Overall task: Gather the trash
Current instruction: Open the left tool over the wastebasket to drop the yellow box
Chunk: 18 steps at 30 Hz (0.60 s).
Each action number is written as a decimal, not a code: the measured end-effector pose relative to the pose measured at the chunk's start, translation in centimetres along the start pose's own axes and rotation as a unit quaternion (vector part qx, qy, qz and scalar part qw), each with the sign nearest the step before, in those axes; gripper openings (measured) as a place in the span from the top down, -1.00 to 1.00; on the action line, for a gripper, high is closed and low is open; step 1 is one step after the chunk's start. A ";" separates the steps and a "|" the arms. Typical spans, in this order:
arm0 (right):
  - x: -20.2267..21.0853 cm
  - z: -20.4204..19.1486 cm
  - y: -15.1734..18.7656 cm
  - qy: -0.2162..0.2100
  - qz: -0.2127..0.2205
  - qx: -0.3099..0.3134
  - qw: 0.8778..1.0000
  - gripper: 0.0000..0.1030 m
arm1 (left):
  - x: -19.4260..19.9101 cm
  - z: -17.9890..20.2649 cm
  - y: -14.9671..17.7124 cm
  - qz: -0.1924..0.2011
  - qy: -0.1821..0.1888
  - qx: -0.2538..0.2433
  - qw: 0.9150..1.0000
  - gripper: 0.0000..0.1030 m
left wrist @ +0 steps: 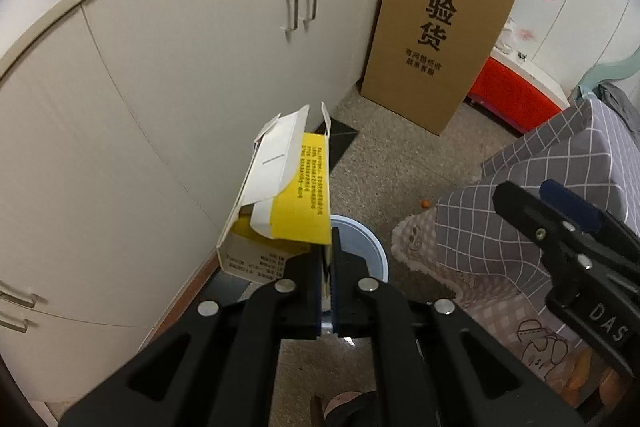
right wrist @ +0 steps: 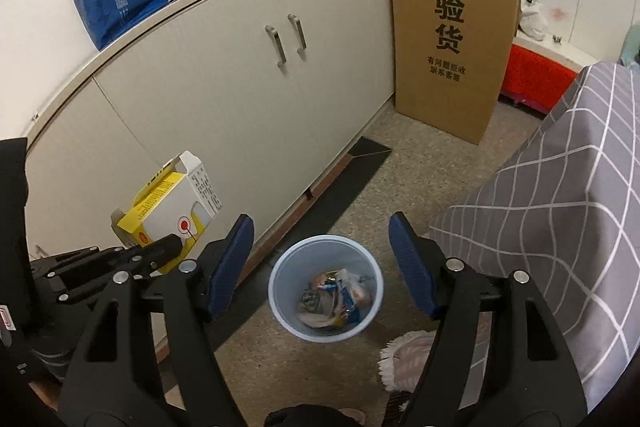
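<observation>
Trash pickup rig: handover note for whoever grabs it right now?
Left gripper: shut on the yellow and white carton, flaps open, held above the floor by the cabinet.
Right gripper: open, nothing between its pads, hanging over the blue bin.
Bin stands on the floor between cabinet and checked bed cover; wrappers already lie inside.
Left to do: bring the carton over the bin and drop it.

Two hand-held grippers were present: left [left wrist: 329,251] and right [right wrist: 322,259]. One yellow-and-white carton [left wrist: 280,195], one blue bin [right wrist: 325,286], one flat cardboard box [right wrist: 452,31], and two cabinet door handles [right wrist: 286,39] were counted.
</observation>
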State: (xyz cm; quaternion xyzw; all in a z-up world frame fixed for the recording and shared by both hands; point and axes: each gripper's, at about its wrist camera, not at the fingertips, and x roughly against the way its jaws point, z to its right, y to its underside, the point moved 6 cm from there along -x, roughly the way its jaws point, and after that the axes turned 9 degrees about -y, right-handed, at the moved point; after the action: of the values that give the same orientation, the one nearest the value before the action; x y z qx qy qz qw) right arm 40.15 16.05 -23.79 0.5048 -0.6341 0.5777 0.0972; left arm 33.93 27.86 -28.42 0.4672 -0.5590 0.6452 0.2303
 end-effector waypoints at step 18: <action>4.6 1.2 -0.5 0.021 0.059 0.002 0.998 -0.47 | -0.9 1.9 -1.1 -0.007 0.003 -0.015 1.000 0.91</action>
State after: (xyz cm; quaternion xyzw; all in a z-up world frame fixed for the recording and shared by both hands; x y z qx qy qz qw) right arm 38.91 12.75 -20.54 0.4541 -0.6598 0.5940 0.0754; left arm 35.92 26.60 -28.72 0.4659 -0.5647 0.6362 0.2435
